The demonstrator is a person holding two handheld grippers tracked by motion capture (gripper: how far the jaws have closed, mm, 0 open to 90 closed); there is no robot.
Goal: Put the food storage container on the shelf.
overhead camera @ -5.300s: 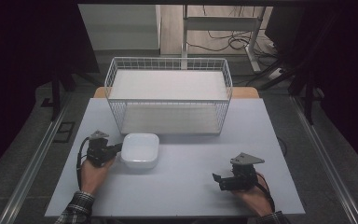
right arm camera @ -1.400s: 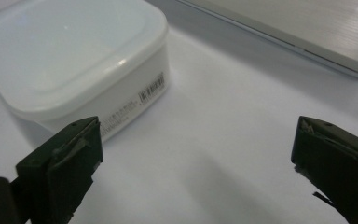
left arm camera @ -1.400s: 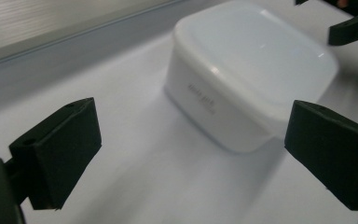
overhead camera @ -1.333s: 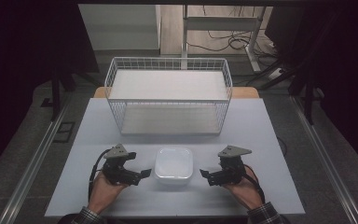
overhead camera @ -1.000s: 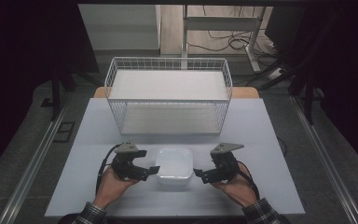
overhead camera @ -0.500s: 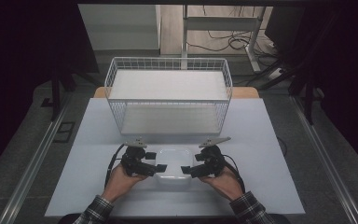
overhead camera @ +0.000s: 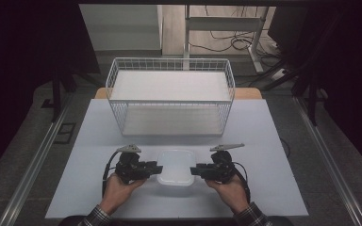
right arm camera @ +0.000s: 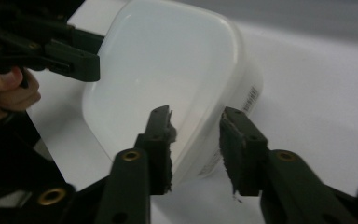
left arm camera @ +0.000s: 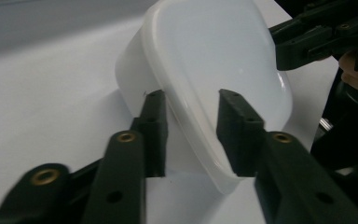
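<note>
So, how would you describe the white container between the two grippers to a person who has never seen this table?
Find the white wire basket at the far side of the table. Nearer the person, between the left gripper and the right gripper, sits the white container. It is solid plastic with rounded corners, low, not wire.

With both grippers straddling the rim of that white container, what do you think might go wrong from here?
1. The left gripper and right gripper have open jaws astride only the thin rim of the white container; a shallow bite may slip.
2. Uneven lifting from opposite sides could tilt or flex it.
3. The wire basket stands close behind; a forward lift might clip it.
</note>
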